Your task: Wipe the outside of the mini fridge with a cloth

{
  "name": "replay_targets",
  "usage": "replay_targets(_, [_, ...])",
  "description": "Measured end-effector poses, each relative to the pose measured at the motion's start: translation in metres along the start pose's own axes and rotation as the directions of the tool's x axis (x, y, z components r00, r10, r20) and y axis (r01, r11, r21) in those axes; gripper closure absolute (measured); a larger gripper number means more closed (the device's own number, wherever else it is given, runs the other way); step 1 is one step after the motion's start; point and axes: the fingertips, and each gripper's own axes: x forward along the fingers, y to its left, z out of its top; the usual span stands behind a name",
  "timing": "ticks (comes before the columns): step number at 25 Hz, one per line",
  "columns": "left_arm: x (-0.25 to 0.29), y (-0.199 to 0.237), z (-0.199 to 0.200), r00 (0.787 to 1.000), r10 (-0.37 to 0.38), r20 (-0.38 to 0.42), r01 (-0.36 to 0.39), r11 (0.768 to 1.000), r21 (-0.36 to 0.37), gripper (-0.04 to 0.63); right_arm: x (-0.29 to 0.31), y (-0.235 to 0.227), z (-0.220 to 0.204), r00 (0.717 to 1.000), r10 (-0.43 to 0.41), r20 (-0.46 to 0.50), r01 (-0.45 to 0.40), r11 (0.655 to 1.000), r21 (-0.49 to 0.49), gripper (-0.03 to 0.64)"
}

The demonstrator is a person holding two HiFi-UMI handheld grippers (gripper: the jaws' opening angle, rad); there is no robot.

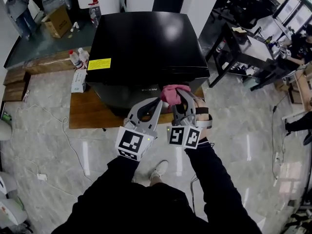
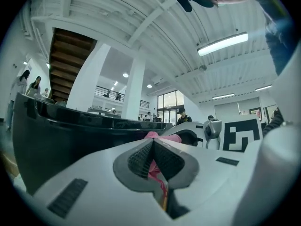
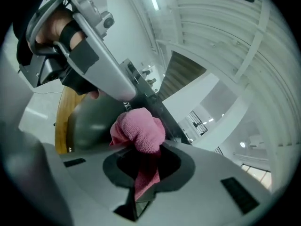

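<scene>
The black mini fridge (image 1: pixel 146 43) stands on a low wooden platform (image 1: pixel 87 112), with a yellow label (image 1: pixel 99 64) on its top. A bunched pink cloth (image 1: pixel 171 92) is pressed against the upper front edge of the fridge. My right gripper (image 1: pixel 181 92) is shut on it; in the right gripper view the cloth (image 3: pixel 138 128) bulges out past that gripper (image 3: pixel 141 145), with a strip running back between the jaws. My left gripper (image 1: pixel 159 101) meets the cloth from the left. Its jaws (image 2: pixel 153 142) are closed, with a pink strip (image 2: pixel 157 173) of cloth between them.
Two bottles (image 1: pixel 78 57) and a white box (image 1: pixel 78 80) sit on the platform left of the fridge. A black desk (image 1: pixel 239 52) stands to the right. A cardboard box (image 1: pixel 57 21) lies behind at the left. Cables run over the marble floor (image 1: pixel 44 145).
</scene>
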Motion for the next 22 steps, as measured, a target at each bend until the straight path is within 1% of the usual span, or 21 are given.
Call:
replay_targets(4, [0.006, 0.006, -0.022, 0.999, 0.027, -0.026, -0.027, 1.000, -0.007, 0.591, 0.003, 0.014, -0.007, 0.999, 0.015, 0.035, -0.014, 1.000, -0.022, 0.569])
replay_targets(9, [0.014, 0.007, -0.066, 0.996, 0.047, -0.077, -0.048, 0.999, -0.008, 0.591, 0.011, 0.045, -0.030, 0.996, 0.079, 0.037, -0.078, 0.997, -0.028, 0.569])
replay_targets(11, [0.016, 0.007, -0.085, 0.995, 0.047, -0.093, -0.049, 0.999, -0.022, 0.591, 0.015, 0.062, -0.042, 0.993, 0.114, 0.026, -0.113, 0.993, -0.025, 0.569])
replay_targets(14, [0.022, 0.005, -0.119, 0.992, 0.038, -0.118, -0.046, 0.997, -0.067, 0.591, 0.023, 0.089, -0.064, 0.985, 0.173, -0.001, -0.173, 0.985, -0.017, 0.569])
replay_targets(17, [0.026, 0.007, -0.160, 0.983, 0.044, -0.177, -0.063, 0.992, -0.105, 0.591, 0.031, 0.122, -0.087, 0.971, 0.235, -0.034, -0.236, 0.972, -0.013, 0.569])
replay_targets(19, [0.028, 0.010, -0.187, 0.975, 0.046, -0.216, -0.073, 0.990, -0.118, 0.591, 0.038, 0.146, -0.104, 0.959, 0.276, -0.058, -0.277, 0.961, -0.009, 0.569])
replay_targets(22, [0.029, 0.013, -0.229, 0.958, 0.047, -0.283, -0.086, 0.988, -0.129, 0.591, 0.045, 0.178, -0.129, 0.941, 0.329, -0.085, -0.330, 0.944, -0.004, 0.569])
